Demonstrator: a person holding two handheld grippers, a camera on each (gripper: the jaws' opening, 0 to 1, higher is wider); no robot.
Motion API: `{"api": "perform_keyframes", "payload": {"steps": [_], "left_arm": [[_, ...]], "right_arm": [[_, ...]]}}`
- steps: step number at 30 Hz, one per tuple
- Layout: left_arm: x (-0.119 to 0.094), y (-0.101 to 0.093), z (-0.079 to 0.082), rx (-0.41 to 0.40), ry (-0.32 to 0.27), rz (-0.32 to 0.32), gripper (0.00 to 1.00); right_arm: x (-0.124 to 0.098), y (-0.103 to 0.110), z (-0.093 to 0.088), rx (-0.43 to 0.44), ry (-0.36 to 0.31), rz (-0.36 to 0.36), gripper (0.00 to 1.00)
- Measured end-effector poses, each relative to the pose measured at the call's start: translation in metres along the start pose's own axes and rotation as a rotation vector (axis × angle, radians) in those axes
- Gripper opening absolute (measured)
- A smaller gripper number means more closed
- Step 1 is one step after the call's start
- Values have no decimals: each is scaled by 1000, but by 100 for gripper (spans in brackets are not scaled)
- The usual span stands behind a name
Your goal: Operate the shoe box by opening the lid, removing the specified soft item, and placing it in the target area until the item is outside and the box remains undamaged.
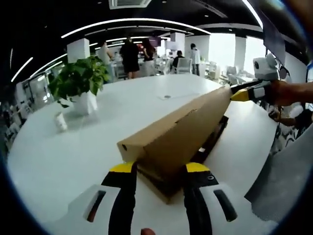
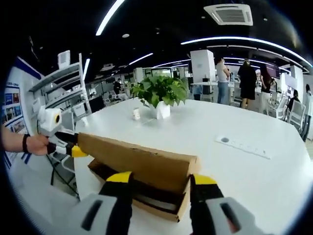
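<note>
A brown cardboard shoe box (image 1: 161,188) (image 2: 142,203) lies on a white table. Its lid (image 1: 181,129) (image 2: 142,164) is tilted up along one long side, so the dark inside shows beneath it. My left gripper (image 1: 159,168) has its yellow-tipped jaws set wide on either side of the lid's near end, touching it. My right gripper (image 2: 162,178) holds the opposite end the same way. Each gripper also appears in the other's view at the lid's far end: the right gripper (image 1: 242,94) and the left gripper (image 2: 73,149). What is inside the box is hidden.
A potted green plant (image 1: 80,81) (image 2: 159,95) and a small white cup (image 1: 61,121) (image 2: 136,113) stand further along the table (image 1: 58,156). A flush socket strip (image 2: 243,146) is set into the tabletop. Several people stand among desks and chairs behind.
</note>
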State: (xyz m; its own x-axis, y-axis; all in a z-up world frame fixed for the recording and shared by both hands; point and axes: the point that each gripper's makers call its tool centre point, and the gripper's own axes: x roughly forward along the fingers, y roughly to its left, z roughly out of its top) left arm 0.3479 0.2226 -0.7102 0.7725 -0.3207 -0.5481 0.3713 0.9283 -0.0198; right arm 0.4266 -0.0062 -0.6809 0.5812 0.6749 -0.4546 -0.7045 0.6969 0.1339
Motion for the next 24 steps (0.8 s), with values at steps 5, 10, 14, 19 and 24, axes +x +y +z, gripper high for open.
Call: {"api": "perform_keyframes", "payload": {"steps": [5, 10, 14, 19, 24], "left_arm": [[-1, 5, 12, 36, -20, 48, 34], [-3, 10, 25, 82, -38, 87, 32], [-2, 17, 30, 62, -51, 109, 28], [-1, 22, 34, 71, -55, 128, 23], [-1, 28, 37, 63, -63, 143, 18]], "right_arm": [[1, 0, 12, -51, -6, -7, 44], [0, -1, 23, -58, -27, -14, 44], [0, -1, 31, -61, -40, -19, 44], [1, -4, 36, -61, -56, -16, 44], [1, -1, 38, -99, -50, -9, 46]]}}
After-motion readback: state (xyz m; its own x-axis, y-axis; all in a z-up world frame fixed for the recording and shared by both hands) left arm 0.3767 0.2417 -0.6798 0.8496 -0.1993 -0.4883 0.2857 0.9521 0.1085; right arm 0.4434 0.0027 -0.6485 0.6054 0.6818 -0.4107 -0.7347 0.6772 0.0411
